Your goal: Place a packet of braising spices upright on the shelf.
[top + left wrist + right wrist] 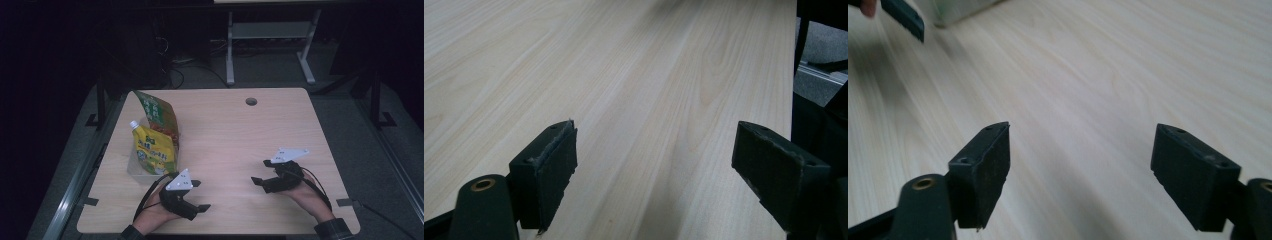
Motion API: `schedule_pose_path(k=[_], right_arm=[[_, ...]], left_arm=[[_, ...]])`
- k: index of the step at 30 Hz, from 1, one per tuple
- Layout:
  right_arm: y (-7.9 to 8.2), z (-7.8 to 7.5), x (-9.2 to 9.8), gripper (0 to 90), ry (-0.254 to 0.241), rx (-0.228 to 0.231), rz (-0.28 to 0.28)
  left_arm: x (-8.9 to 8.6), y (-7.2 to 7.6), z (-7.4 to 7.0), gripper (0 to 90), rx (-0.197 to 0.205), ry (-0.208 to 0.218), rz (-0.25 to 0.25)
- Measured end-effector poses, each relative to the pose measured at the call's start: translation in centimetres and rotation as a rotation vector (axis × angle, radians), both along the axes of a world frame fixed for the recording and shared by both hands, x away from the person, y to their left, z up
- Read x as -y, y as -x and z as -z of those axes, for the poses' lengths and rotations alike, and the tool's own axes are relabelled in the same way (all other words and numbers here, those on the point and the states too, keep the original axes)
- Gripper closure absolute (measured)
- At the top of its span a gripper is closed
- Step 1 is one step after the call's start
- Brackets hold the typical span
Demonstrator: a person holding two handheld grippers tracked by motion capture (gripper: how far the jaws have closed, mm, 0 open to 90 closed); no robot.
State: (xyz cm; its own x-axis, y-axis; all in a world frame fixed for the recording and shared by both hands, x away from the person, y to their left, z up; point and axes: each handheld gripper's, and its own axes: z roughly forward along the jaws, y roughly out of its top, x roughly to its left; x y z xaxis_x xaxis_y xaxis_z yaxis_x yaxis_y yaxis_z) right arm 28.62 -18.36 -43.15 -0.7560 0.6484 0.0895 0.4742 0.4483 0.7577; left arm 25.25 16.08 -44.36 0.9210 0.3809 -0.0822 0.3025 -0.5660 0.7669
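Two glossy pouches, pale woodgrain table, left gripper and right gripper agape

Left gripper and right gripper lie low over the table's near edge, well apart, jaws spread wide and empty, pointing toward each other.

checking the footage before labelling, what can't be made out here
- High view: print on the yellow spout pouch is too small to read.
- High view: the clear container is mostly hidden by the pouches.
- Right gripper view: a pale box is cut off by the top edge.
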Motion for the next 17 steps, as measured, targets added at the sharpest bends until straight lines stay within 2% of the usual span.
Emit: schedule_pose_path(k=[8, 10, 17], right_arm=[[1.8, 1.5, 1.6, 19.2, 0.037, -0.005, 0.008], [1.9, 1.6, 1.8, 18.9, 0.036, -0.013, 0.010], [2.0, 1.8, 1.8, 14.5, 0.018, 0.002, 0.018]], left_arm=[[0.0, -0.2, 0.2, 17.5, 0.000, -0.022, 0.001], [0.1, -0.2, 0.2, 17.5, -0.001, -0.019, -0.003], [0.3, -0.3, 0.4, 16.7, 0.008, -0.030, 0.000]])
